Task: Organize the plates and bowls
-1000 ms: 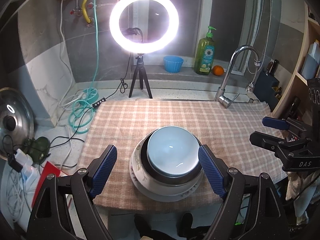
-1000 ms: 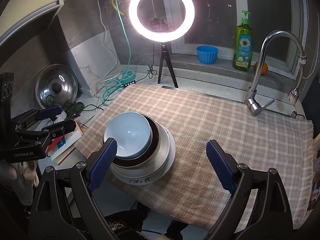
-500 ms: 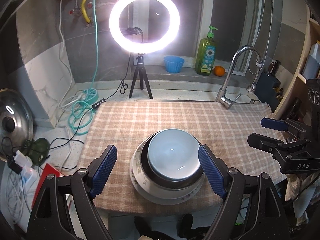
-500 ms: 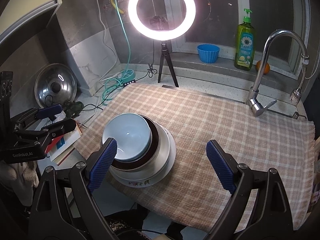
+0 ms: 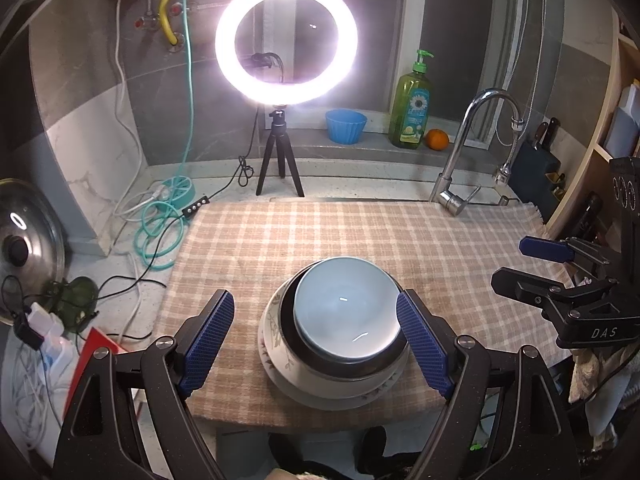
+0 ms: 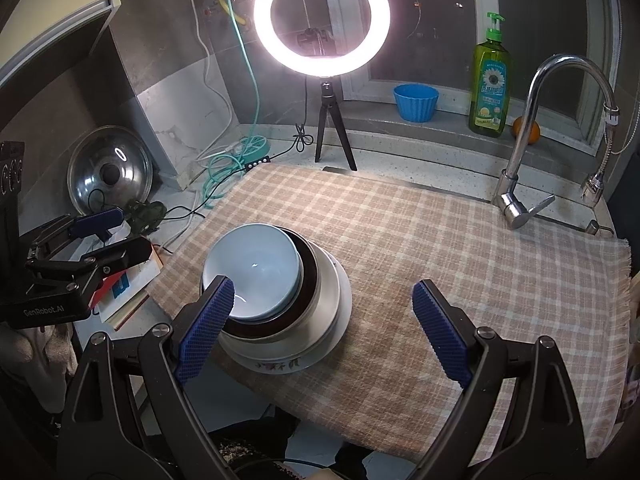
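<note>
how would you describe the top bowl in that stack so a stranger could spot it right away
Find the checked cloth covering the counter in front of the ring light; one stack of dishes sits near its front edge. The light blue bowl is the topmost piece, nested in a dark-rimmed bowl above a floral plate.

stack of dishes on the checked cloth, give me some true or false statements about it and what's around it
1. The pale blue bowl sits on top of the stack. True.
2. The left tool is clamped shut on the bowl. False: it is open, holding nothing.
3. The flowered plate is at the bottom. True.
4. The orange lies on the checked cloth. False: it sits on the sill beside the green soap bottle.
</note>
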Demonstrator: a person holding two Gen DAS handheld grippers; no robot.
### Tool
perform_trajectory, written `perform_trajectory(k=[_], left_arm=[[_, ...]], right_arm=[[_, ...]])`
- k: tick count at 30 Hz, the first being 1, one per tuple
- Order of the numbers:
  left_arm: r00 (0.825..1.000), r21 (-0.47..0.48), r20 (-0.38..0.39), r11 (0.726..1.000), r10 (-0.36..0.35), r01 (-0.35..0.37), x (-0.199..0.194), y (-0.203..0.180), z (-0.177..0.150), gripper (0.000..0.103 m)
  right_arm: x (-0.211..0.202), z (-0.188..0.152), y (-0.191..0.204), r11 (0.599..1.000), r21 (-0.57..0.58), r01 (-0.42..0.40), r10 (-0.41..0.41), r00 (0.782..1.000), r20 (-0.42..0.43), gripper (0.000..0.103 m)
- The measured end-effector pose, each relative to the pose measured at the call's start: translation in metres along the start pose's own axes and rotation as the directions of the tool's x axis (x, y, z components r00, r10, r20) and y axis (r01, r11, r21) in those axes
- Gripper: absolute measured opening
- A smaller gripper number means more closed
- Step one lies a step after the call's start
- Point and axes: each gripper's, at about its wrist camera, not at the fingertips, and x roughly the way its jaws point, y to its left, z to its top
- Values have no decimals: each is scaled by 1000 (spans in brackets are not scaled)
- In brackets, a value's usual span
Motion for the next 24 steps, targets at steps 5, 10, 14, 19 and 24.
perform_trajectory(k=[5,10,14,19,24], left_arm=[[1000,-2,-1,1000,11,-11,-1,2,-1,84],[1000,-2,-11,1000,18,-18,-1,3,-2,84],[999,-16,-25,1000,26,-26,1,5,-3,84],[999,-22,-28,999,31,-32,0,6,-4,84],[1000,-20,-10,999,29,-29,-1,8,-5,84]], right_arm=[[1,-1,1,1000,3,0,0,1000,-2,93],[1,-2,2,1000,6,-1,1,1000,-4,93],[1,-2,2,1000,5,0,0,1000,-3,93],[2,-4,3,1000,5,2,-2,1000,-6,93],[2,-4,3,1000,5,4,-4,1000,-6,93]])
